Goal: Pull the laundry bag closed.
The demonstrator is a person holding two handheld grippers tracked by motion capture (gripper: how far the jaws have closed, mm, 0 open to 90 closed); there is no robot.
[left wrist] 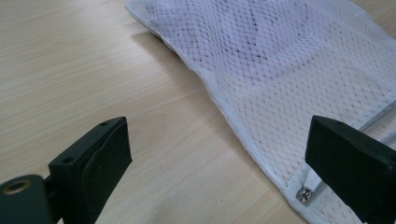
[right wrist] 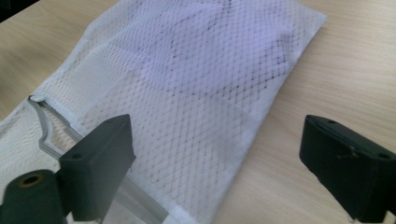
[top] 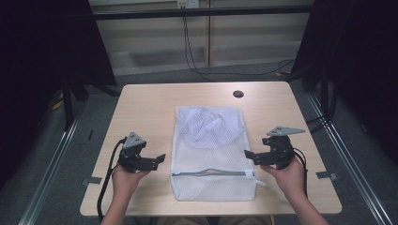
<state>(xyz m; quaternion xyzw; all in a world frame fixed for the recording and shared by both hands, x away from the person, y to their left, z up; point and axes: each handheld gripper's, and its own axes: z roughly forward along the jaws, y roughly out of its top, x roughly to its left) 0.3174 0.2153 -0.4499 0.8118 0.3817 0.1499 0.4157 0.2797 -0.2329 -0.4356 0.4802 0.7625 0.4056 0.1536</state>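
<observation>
Left black two-jaw handheld gripper [top: 157, 159]: boxy matte body, grey three-cornered plate on top w/ small dark holes, thick black cable trailing off the back. Right black two-jaw handheld gripper [top: 249, 155]: same build, grey plate, black cable. Jaws = chunky black blocks, small screw holes; round brass-ringed hole at base. Forearms bare, no sleeves.

We list a light wooden table [top: 141, 101] with rounded corners and a dark round cable port [top: 238, 93] near its far edge. We note grey carpeted floor [top: 155, 77] around it, metal floor rails [top: 51, 164] on both sides, black curtains [top: 42, 47] left and right, a pale panelled wall [top: 150, 37] behind, a black horizontal bar [top: 202, 11], hanging black cables [top: 190, 51], and a wall socket [top: 187, 3].
</observation>
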